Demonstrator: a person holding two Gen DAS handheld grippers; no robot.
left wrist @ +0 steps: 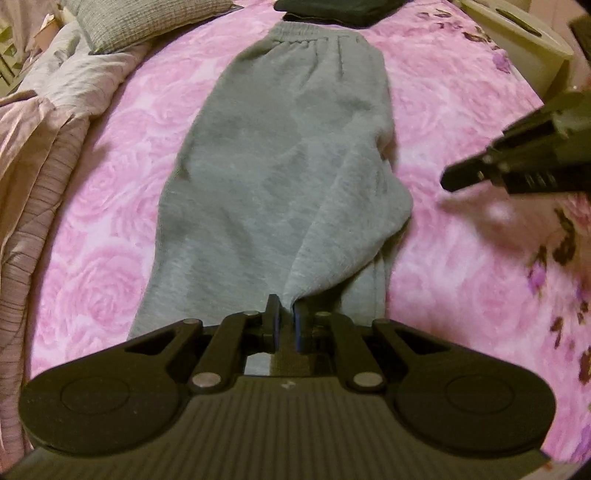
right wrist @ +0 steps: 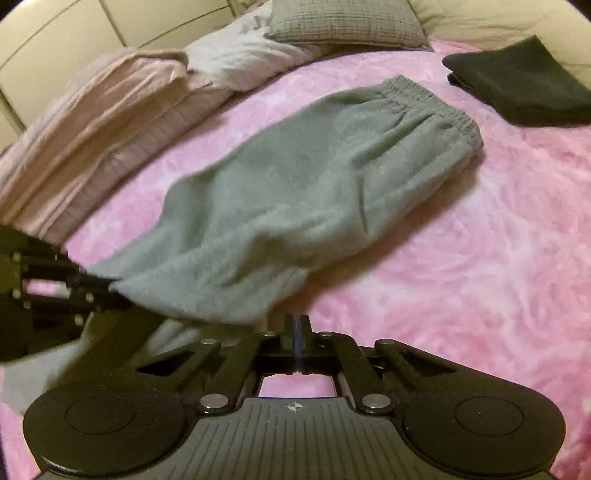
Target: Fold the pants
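Grey sweatpants (left wrist: 280,166) lie lengthwise on the pink rose blanket (left wrist: 461,110), with the elastic waistband (left wrist: 306,37) at the far end. My left gripper (left wrist: 286,308) is shut on the near leg end, which is lifted and draped back over the rest. In the right wrist view the pants (right wrist: 295,192) run diagonally, and the left gripper (right wrist: 99,290) pinches their lower left corner. My right gripper (right wrist: 297,325) is shut with nothing between its fingers, just right of the lifted fabric edge. From the left wrist view the right gripper (left wrist: 452,181) hovers over the blanket to the right of the pants.
A folded black garment (right wrist: 517,88) lies beyond the waistband. A grey checked pillow (right wrist: 343,22) and a crumpled pale duvet (right wrist: 110,122) line the left side of the bed. A cream box (left wrist: 517,40) stands at the far right. Open blanket (right wrist: 461,277) lies right of the pants.
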